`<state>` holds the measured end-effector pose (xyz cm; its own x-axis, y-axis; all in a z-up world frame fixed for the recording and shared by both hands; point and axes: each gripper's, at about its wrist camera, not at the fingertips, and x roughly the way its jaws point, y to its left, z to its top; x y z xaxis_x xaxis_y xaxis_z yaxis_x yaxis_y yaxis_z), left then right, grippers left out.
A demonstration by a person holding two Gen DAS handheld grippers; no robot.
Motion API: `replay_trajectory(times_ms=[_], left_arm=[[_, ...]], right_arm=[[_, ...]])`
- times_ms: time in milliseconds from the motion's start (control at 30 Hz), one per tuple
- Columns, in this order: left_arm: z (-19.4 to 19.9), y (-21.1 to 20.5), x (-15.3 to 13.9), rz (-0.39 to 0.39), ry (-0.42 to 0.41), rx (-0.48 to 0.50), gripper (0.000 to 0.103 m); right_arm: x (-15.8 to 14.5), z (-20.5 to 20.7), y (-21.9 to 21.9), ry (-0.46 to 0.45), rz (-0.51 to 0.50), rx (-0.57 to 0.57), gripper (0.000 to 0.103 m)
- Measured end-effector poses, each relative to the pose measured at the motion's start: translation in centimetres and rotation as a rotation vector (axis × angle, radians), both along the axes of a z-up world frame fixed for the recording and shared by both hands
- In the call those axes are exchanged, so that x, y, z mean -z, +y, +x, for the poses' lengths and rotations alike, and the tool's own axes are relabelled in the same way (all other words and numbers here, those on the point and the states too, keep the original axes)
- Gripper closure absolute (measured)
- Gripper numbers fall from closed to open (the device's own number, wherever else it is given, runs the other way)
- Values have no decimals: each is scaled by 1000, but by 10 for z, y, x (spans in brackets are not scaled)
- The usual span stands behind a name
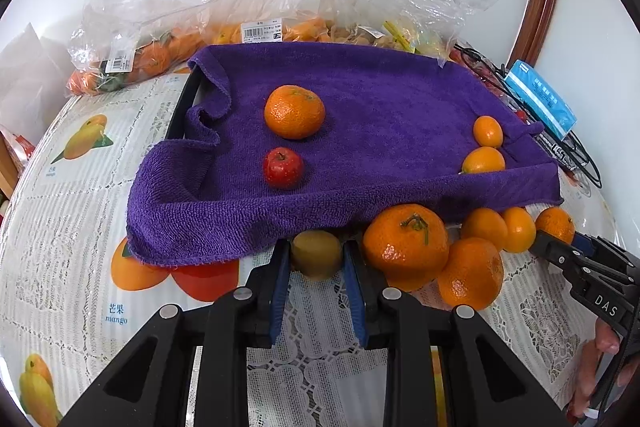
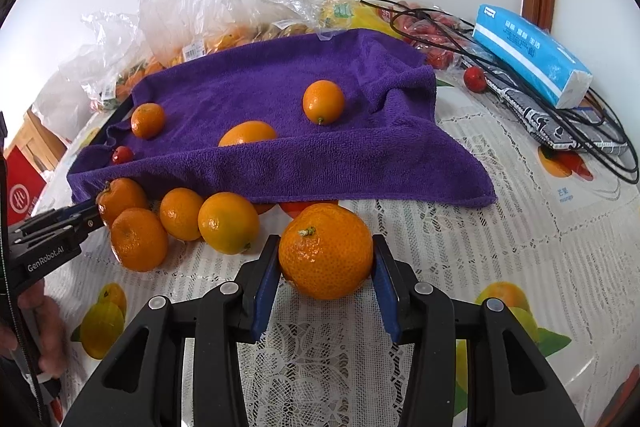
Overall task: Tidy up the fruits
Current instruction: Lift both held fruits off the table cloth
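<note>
A purple towel (image 1: 360,115) covers a tray and carries a mandarin (image 1: 294,111), a small red fruit (image 1: 283,168) and two kumquats (image 1: 488,131). My left gripper (image 1: 316,259) is shut on a brownish-green kiwi (image 1: 316,254) at the towel's near edge. Loose mandarins (image 1: 406,251) lie to its right on the table. My right gripper (image 2: 326,259) is shut on a mandarin (image 2: 326,250) in front of the towel (image 2: 280,115). More orange fruits (image 2: 228,223) lie to its left, next to the left gripper's tip (image 2: 86,217).
Clear plastic bags of fruit (image 1: 168,11) stand behind the towel. A blue tissue pack (image 2: 532,55), black cables (image 2: 580,131) and a small red fruit (image 2: 475,79) lie at the right. The table has a fruit-printed cloth (image 1: 80,187) under lace.
</note>
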<state>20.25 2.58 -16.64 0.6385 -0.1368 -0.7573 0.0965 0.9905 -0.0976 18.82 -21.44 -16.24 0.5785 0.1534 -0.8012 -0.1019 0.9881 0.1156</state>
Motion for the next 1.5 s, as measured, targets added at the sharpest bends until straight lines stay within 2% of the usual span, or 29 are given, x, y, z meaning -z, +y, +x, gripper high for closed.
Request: replay_trajectory(times_ms=[367,600,733,867,967,1233,1500], left_arm=[[0,-4,1,39,2,-5,78],[0,-6,0,40,1,-8,78],[-1,-2,-1,12,1,-14,78],[-3,7,-4,-53,19,-7,78],[-8,10,-6,-61,17,-5,78],[-26,13,-14,-85,21,-1,78],[-36,17,-47,-102,-47,-8,78]], right_arm=[[1,1,13,4,-97,-19,56],[1,1,12,4,-89,-25,55],[0,1,9,1,-78,-12,60],[-2,0,5,-4,-44,-1,61],[-4,-4,5,-16,-56,6,61],[-25,-18,6,-40,-31,3,61],[-63,-14,8,-110,-5,-5,61]])
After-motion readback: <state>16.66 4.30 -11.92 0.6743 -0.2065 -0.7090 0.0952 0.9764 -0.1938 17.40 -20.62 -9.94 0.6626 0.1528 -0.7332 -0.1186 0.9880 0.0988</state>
